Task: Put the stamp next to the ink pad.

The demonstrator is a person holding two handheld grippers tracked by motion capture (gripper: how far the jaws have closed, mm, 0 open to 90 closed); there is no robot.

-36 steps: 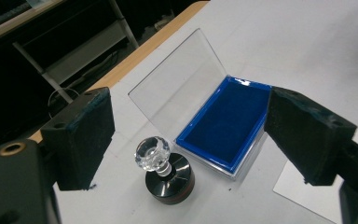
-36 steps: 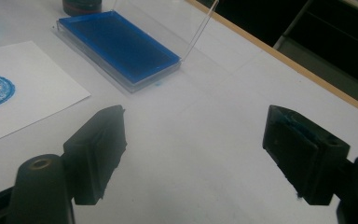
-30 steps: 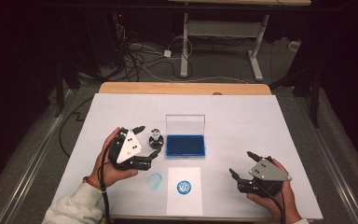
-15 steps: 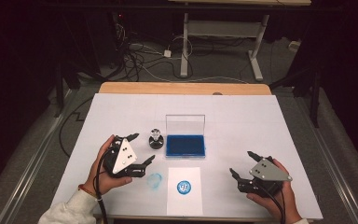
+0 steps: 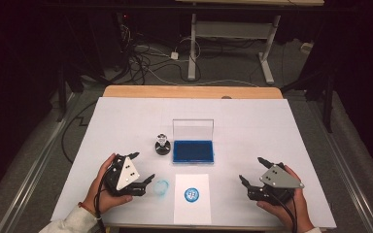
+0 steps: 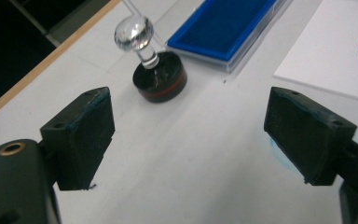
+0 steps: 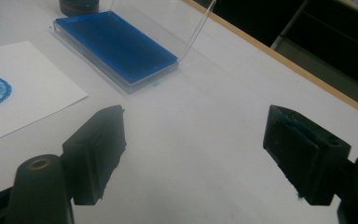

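Left claw (image 6: 186, 140) (gaping wide) sits near the upright stamp (image 6: 156, 70); apparently apart.

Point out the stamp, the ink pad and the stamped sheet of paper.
stamp (image 6: 160, 79): left gripper view, on its black round base.
ink pad (image 5: 193, 151): high view, on the blue inked surface.
sheet of paper (image 5: 191, 209): high view, on bare white below the blue print.

Bright white table (image 5: 252, 136), dark room far behind, soft small shadows, near black jaws a bit blurry
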